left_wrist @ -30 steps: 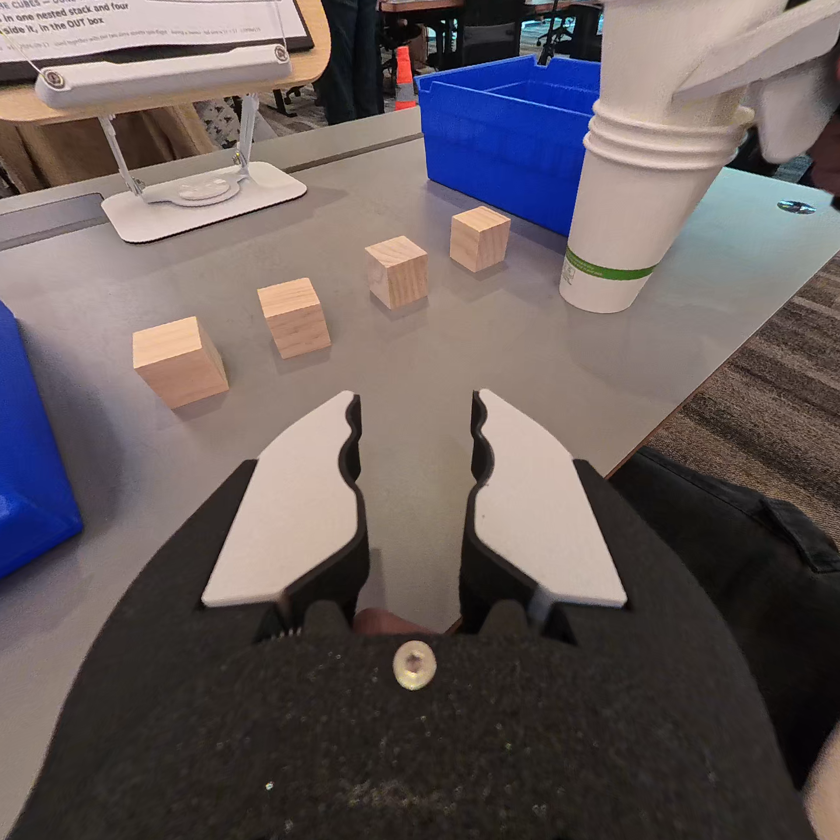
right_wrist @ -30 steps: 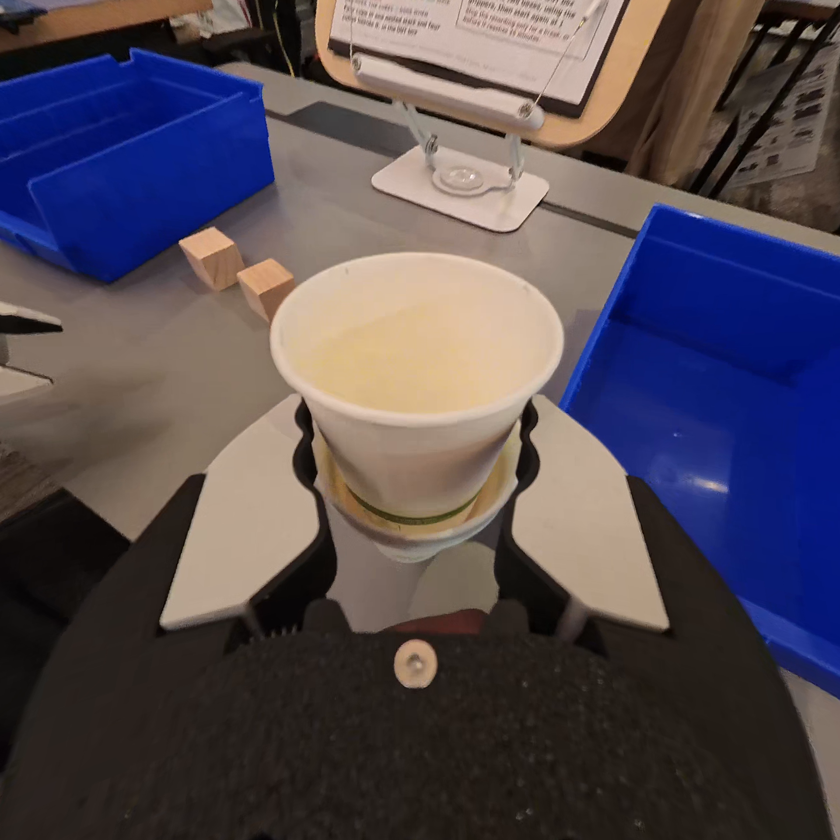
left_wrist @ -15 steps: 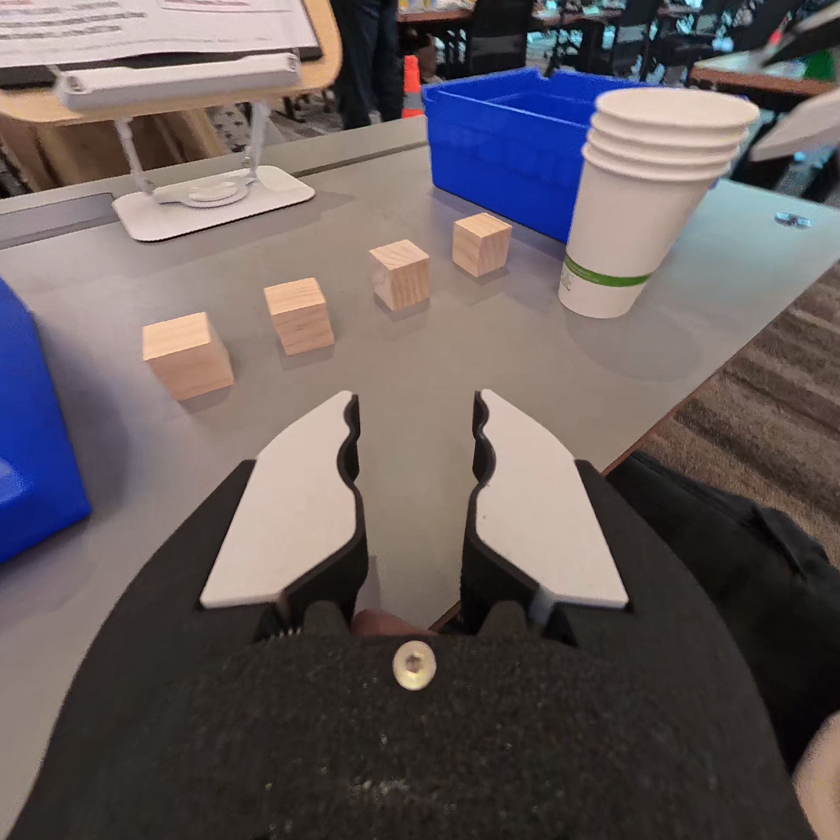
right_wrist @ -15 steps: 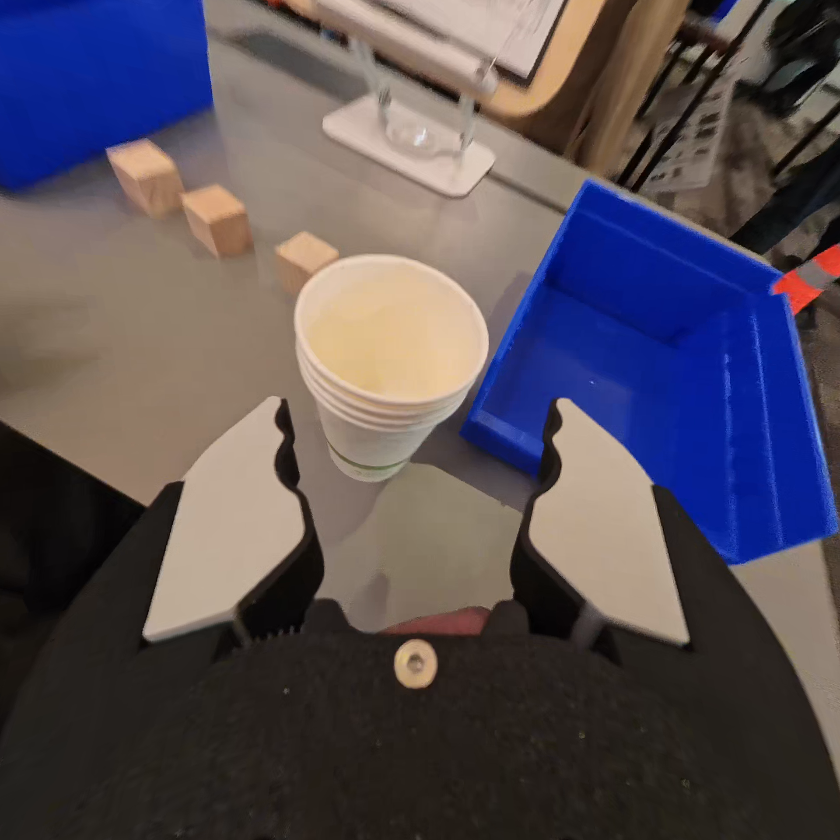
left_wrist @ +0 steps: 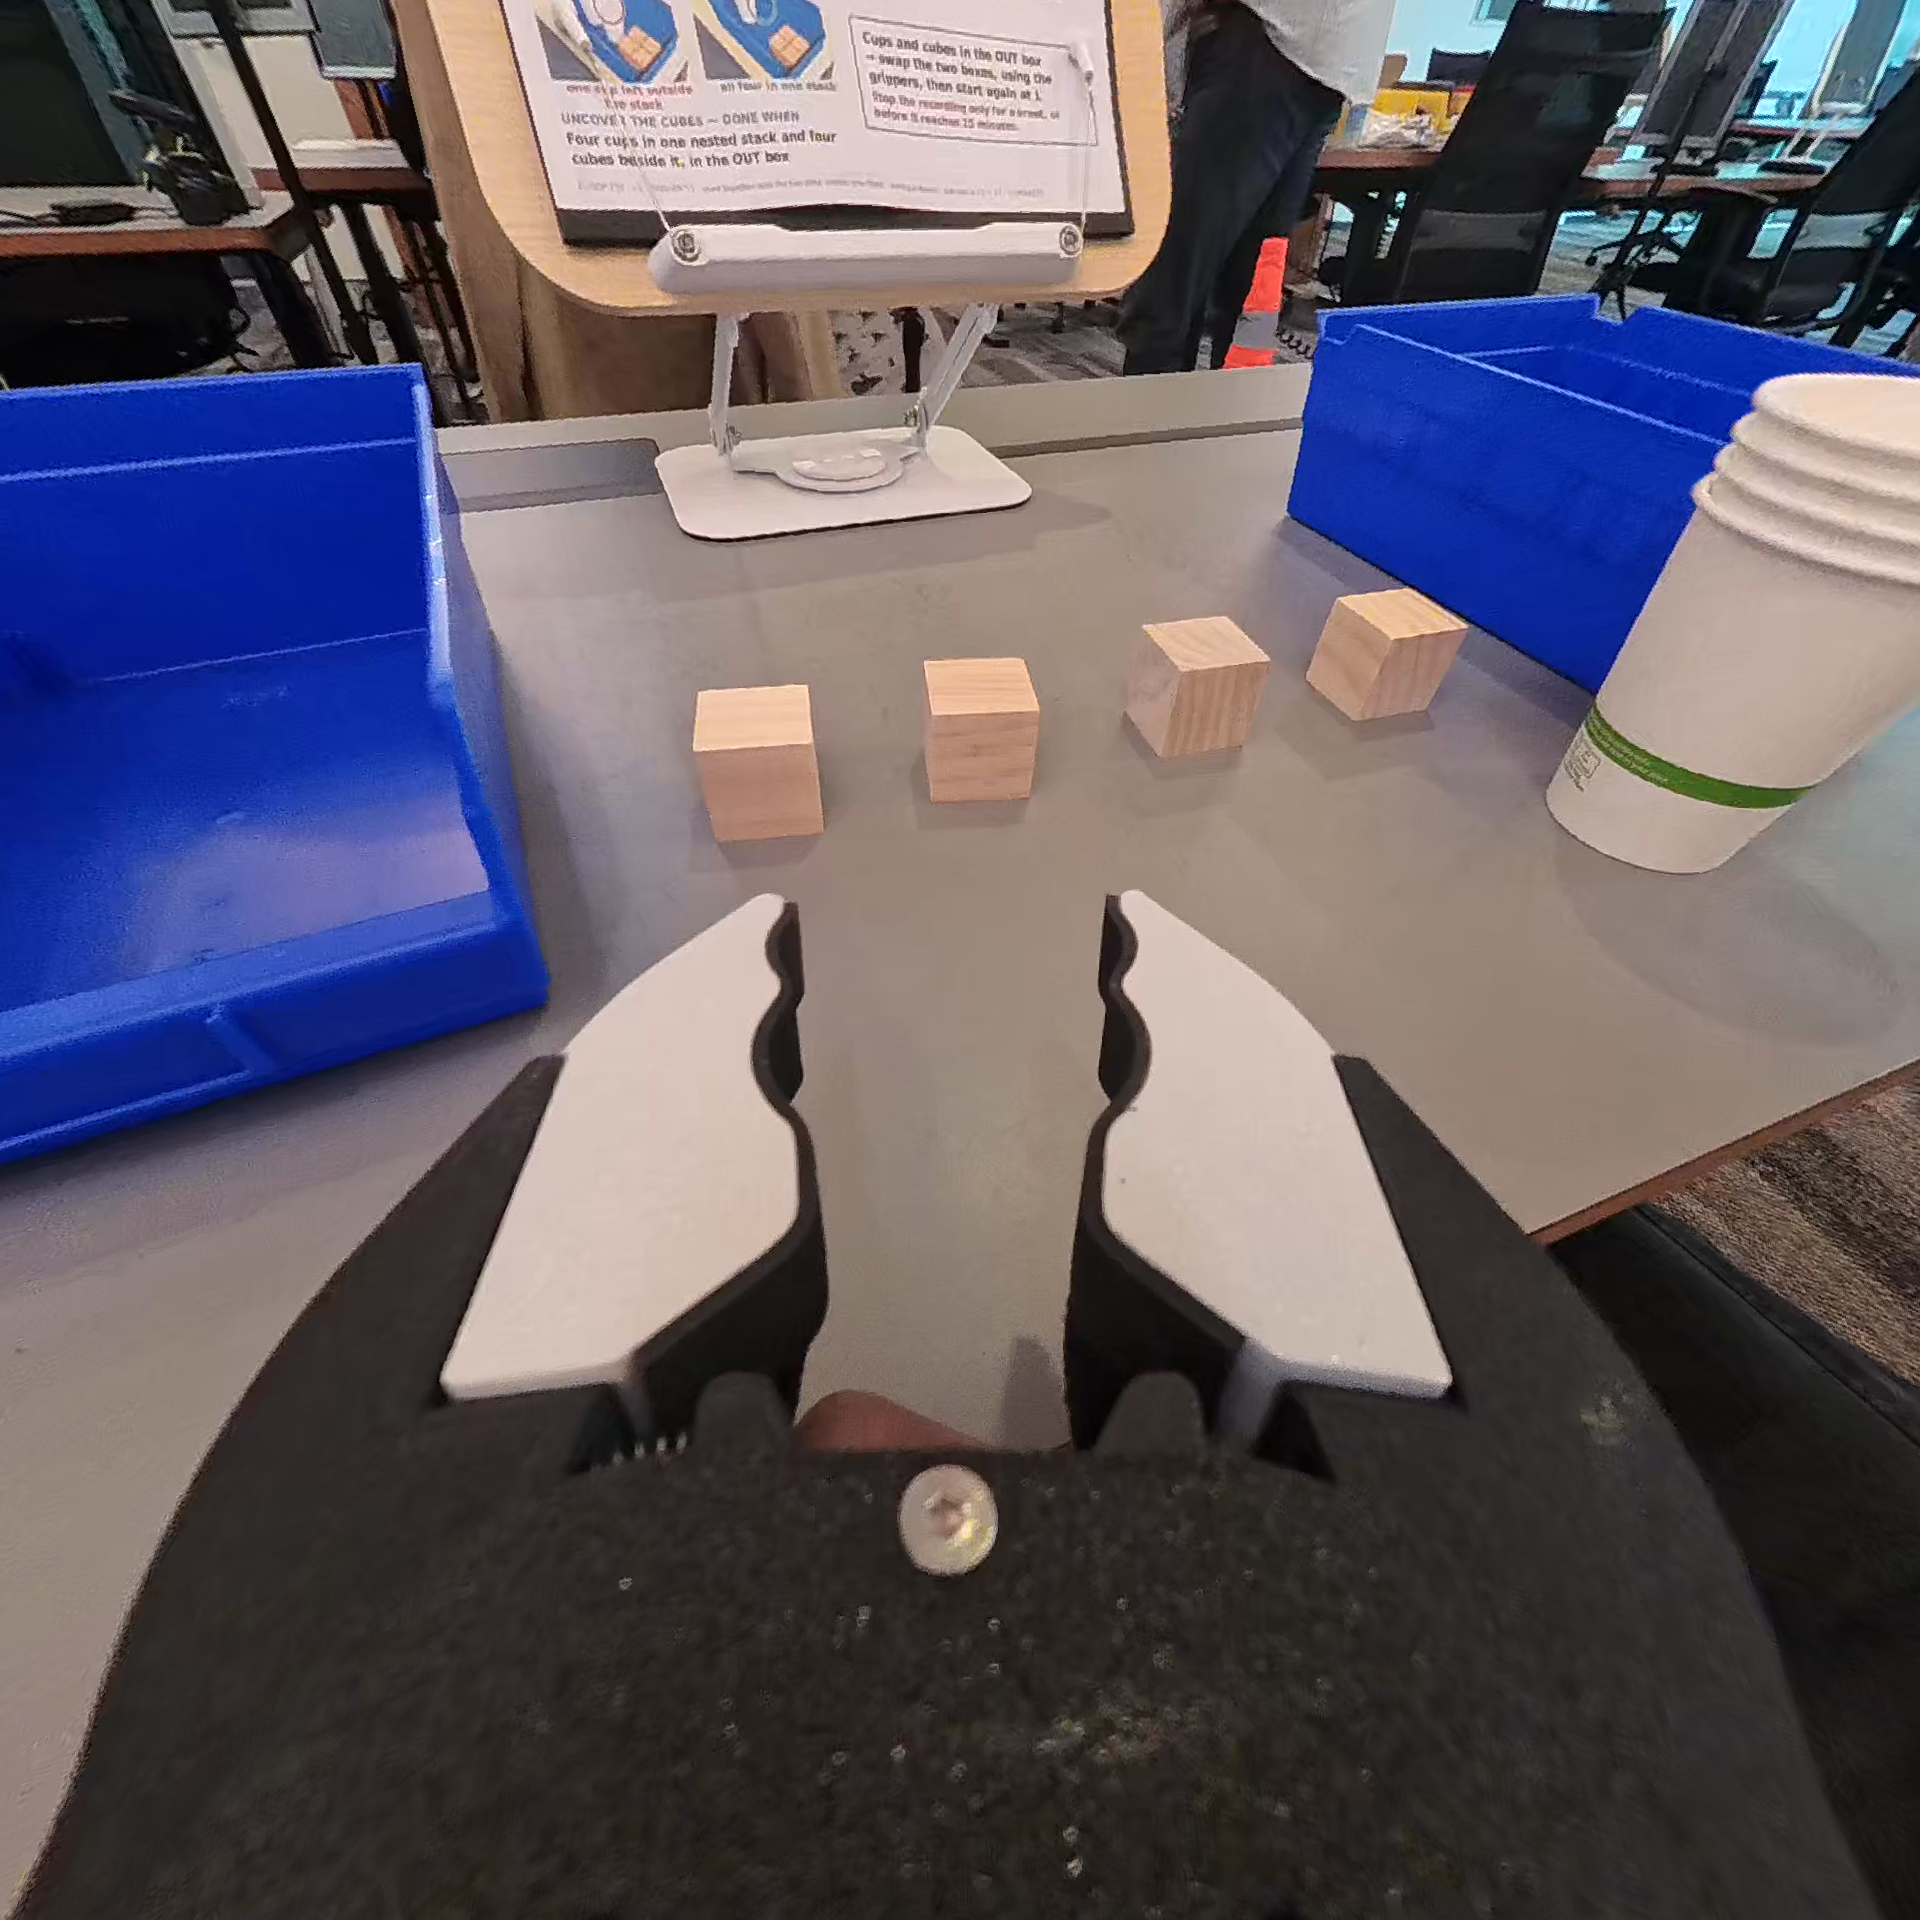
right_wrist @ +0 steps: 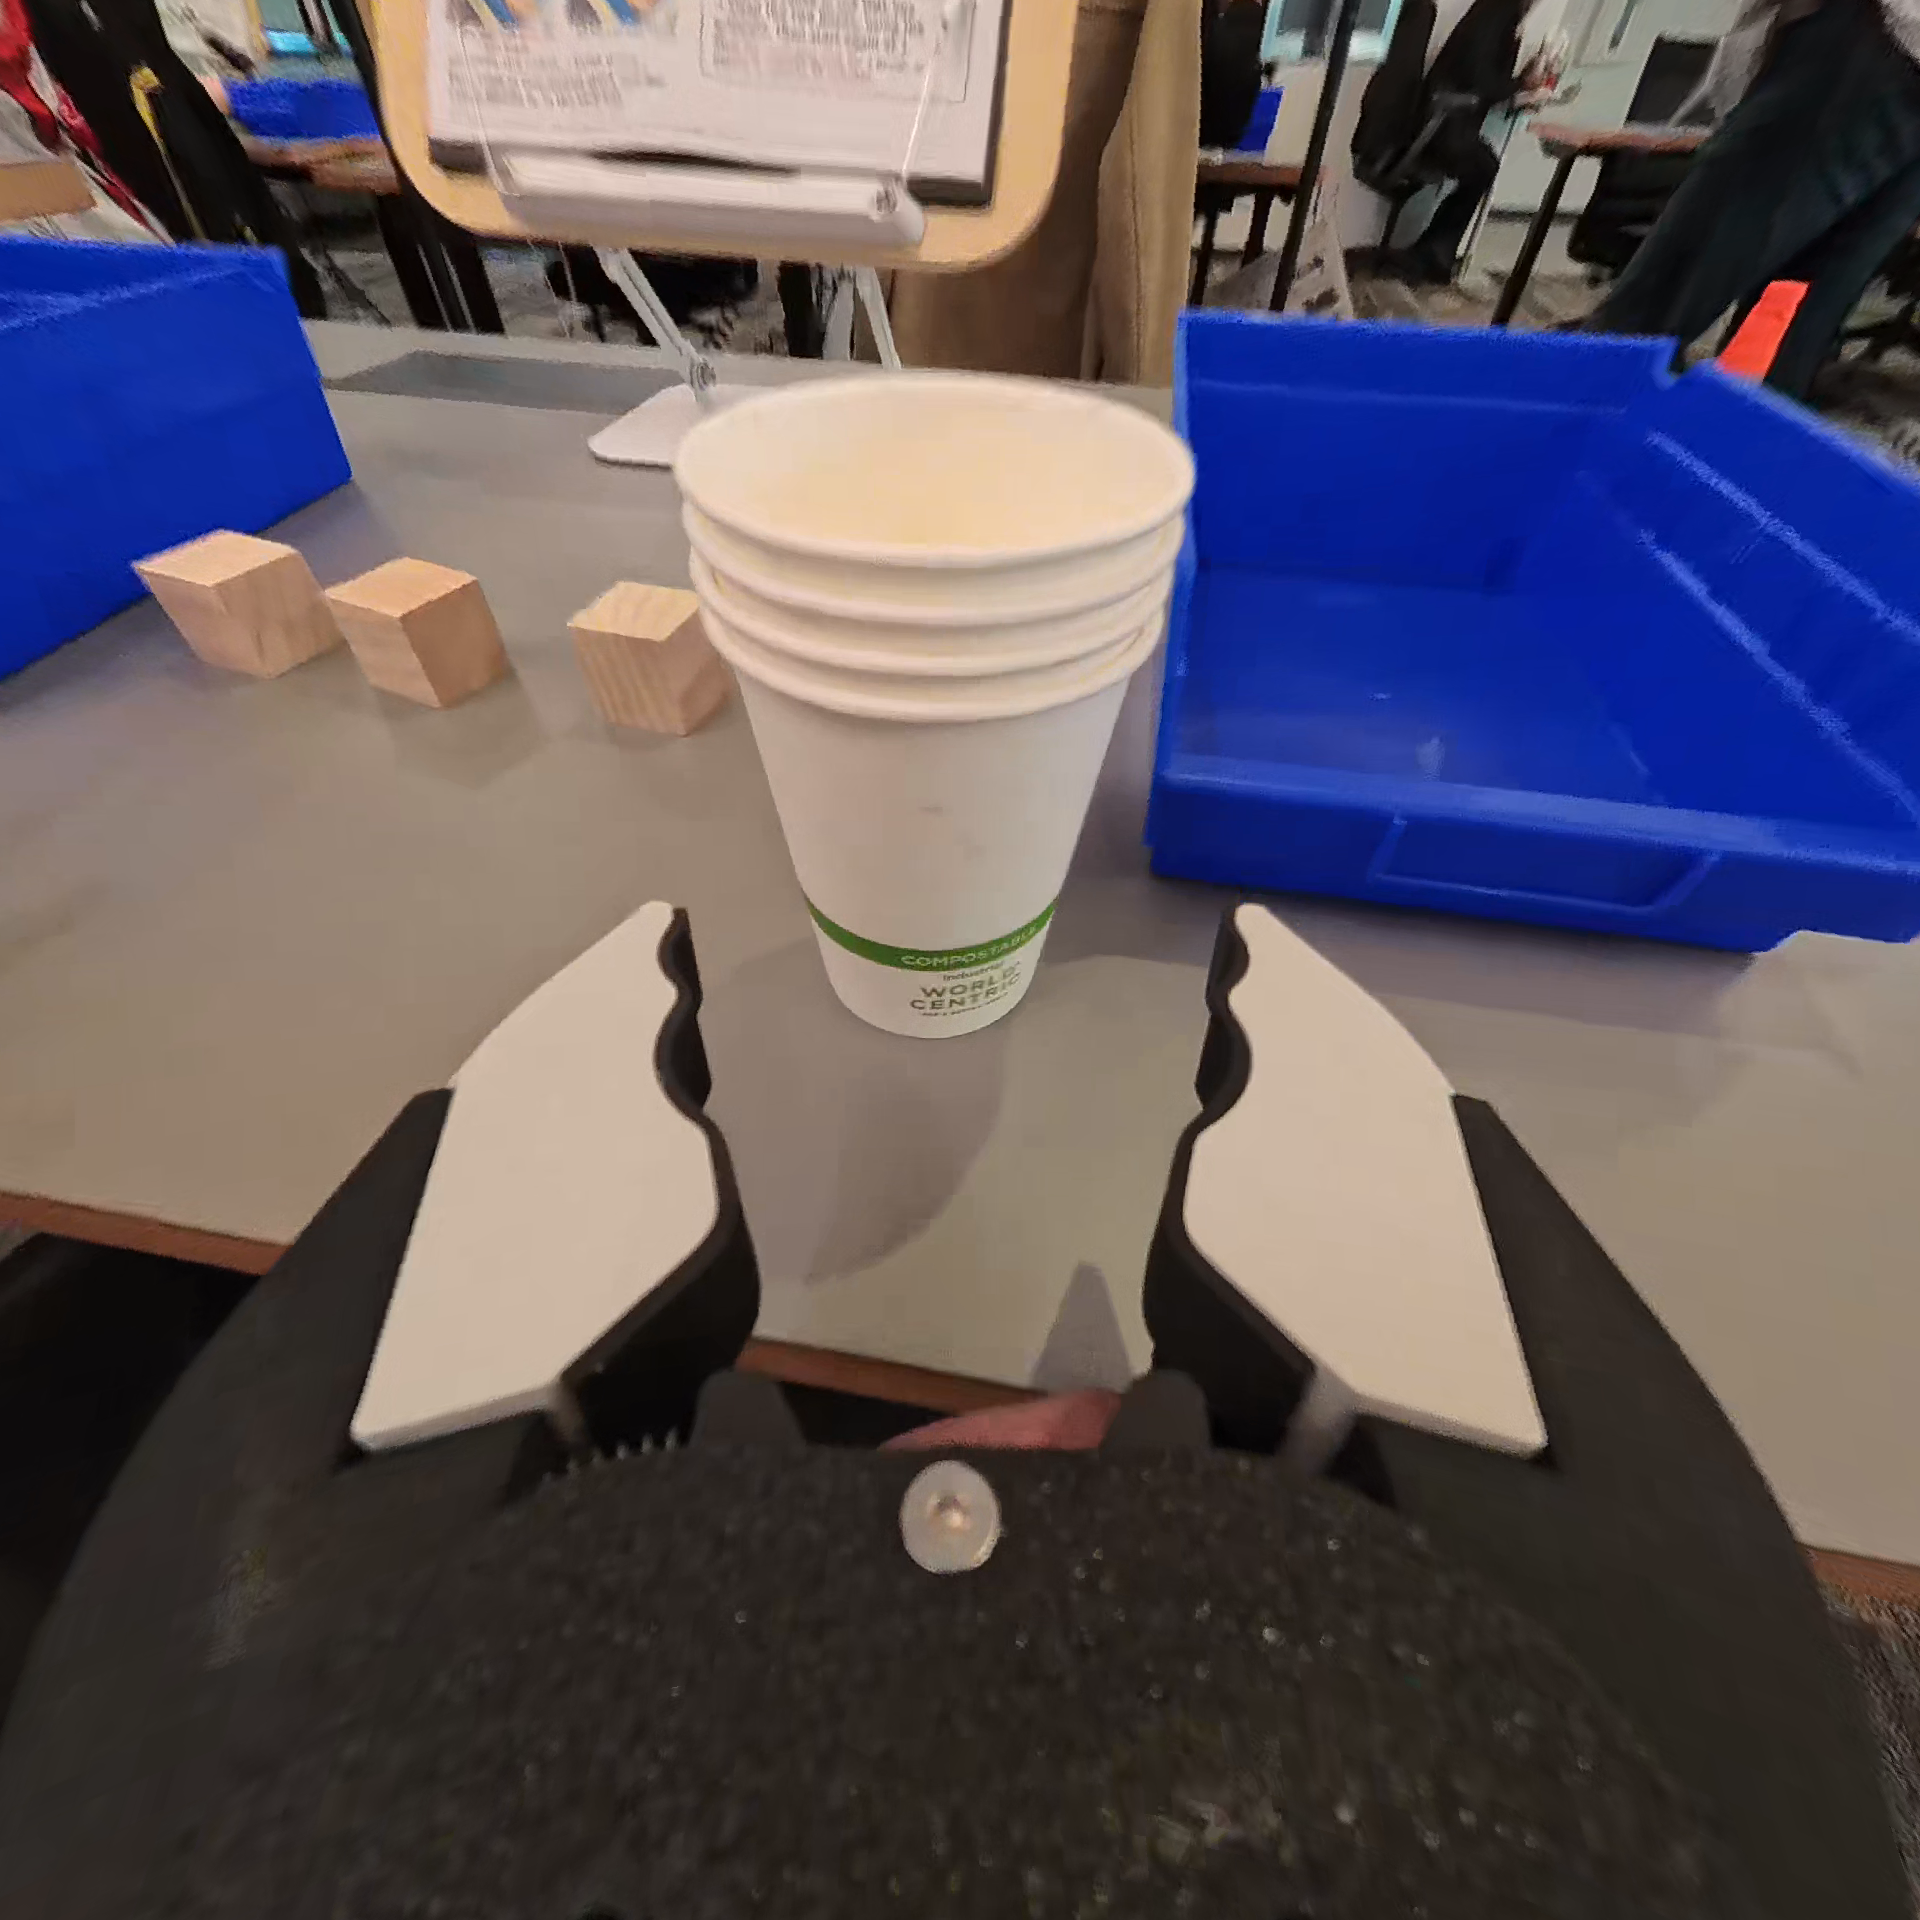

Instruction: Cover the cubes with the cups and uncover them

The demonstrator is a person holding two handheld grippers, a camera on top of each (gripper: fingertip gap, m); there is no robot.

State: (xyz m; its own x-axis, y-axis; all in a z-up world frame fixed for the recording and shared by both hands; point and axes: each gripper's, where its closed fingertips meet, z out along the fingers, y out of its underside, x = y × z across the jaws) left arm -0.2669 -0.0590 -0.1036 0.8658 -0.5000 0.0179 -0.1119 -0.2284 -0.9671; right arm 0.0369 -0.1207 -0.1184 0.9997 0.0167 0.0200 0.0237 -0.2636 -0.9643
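Note:
Several wooden cubes stand in a row on the grey table (left_wrist: 935,1039); the leftmost cube (left_wrist: 756,761) and the rightmost cube (left_wrist: 1384,652) show in the left wrist view. A nested stack of white paper cups (right_wrist: 935,665) with a green band stands upright right of the row; it also shows in the left wrist view (left_wrist: 1766,644). My left gripper (left_wrist: 948,914) is open and empty, short of the cubes. My right gripper (right_wrist: 948,925) is open and empty, just in front of the cup stack. In the right wrist view three cubes show, the nearest (right_wrist: 646,657) beside the stack.
A blue bin (left_wrist: 239,727) stands at the left and another blue bin (right_wrist: 1538,665) at the right, next to the cups. A stand with an instruction sheet (left_wrist: 842,249) is at the back. The table's front edge (right_wrist: 156,1236) is close to my right gripper.
My right gripper set the cup stack on the table, opened, and drew back toward the table's front edge. My left gripper swung left, now facing the row of cubes squarely.

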